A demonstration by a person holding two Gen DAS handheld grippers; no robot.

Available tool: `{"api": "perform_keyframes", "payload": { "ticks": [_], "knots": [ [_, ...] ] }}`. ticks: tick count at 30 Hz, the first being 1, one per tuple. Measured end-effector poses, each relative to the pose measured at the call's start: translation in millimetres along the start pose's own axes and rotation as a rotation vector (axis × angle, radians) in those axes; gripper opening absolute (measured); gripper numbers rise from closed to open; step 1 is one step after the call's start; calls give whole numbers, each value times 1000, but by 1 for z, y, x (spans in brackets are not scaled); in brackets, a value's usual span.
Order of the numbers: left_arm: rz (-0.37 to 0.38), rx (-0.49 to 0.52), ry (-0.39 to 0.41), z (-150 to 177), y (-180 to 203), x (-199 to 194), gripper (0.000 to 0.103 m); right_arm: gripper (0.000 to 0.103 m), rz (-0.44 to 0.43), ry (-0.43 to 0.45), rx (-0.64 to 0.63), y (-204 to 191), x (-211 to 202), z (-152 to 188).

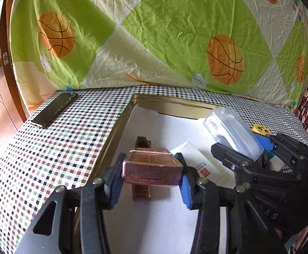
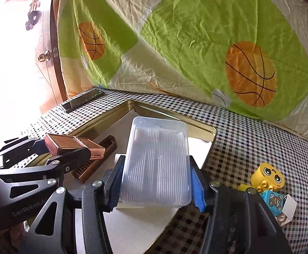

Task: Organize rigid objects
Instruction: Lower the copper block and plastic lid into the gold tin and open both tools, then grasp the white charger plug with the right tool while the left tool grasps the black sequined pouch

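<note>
Nearest the cameras, over gold tray (image 1: pixel 120 124): copper box (image 1: pixel 151 168) clamped by left gripper (image 1: pixel 148 182), clear plastic case (image 2: pixel 157 165) clamped by right gripper (image 2: pixel 156 187). Farther inside, already placed: one brown comb (image 1: pixel 142 187), one white carton (image 1: pixel 198 163). Beyond, left outside on checked cloth (image 1: pixel 54 148): two toy blocks (image 2: pixel 271 187), one phone (image 1: pixel 55 110).

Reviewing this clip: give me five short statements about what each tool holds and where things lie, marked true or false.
1. The left tool grips a copper-coloured box. True.
2. The right tool is empty. False: it is clamped on a clear plastic box.
3. A phone lies inside the gold tray. False: it lies on the checked cloth, outside the tray.
4. A yellow toy block with a face sits on the cloth outside the tray. True.
5. A brown comb lies in the tray. True.
</note>
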State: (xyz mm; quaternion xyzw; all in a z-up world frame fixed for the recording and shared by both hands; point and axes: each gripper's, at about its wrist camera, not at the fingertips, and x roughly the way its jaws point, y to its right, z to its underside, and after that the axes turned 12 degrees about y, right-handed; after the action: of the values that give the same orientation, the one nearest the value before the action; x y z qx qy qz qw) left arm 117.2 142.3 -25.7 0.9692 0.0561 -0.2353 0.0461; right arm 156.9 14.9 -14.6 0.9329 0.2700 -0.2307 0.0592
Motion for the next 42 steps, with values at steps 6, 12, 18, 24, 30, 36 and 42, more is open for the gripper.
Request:
{"api": "perform_keyframes", "payload": {
  "ticks": [6, 12, 18, 24, 30, 36, 42],
  "knots": [
    [-33, -23, 52, -1, -5, -15, 84, 73, 13, 59, 64, 18, -25, -2],
    [23, -40, 119, 4, 16, -41, 90, 75, 82, 124, 68, 55, -81, 10],
    [87, -5, 124, 13, 65, -44, 99, 75, 206, 85, 144, 116, -107, 32],
    [110, 32, 103, 21, 107, -38, 100, 75, 223, -27, 132, 134, -95, 50],
    [107, 54, 88, 22, 126, -32, 100, 75, 174, -111, 152, 139, -76, 62],
    [111, 47, 74, 21, 129, -26, 100, 75, 144, -197, 189, 146, -57, 68],
    [127, 86, 71, 23, 141, -26, 100, 56, 103, -191, 221, 150, -59, 69]
  ]
}}
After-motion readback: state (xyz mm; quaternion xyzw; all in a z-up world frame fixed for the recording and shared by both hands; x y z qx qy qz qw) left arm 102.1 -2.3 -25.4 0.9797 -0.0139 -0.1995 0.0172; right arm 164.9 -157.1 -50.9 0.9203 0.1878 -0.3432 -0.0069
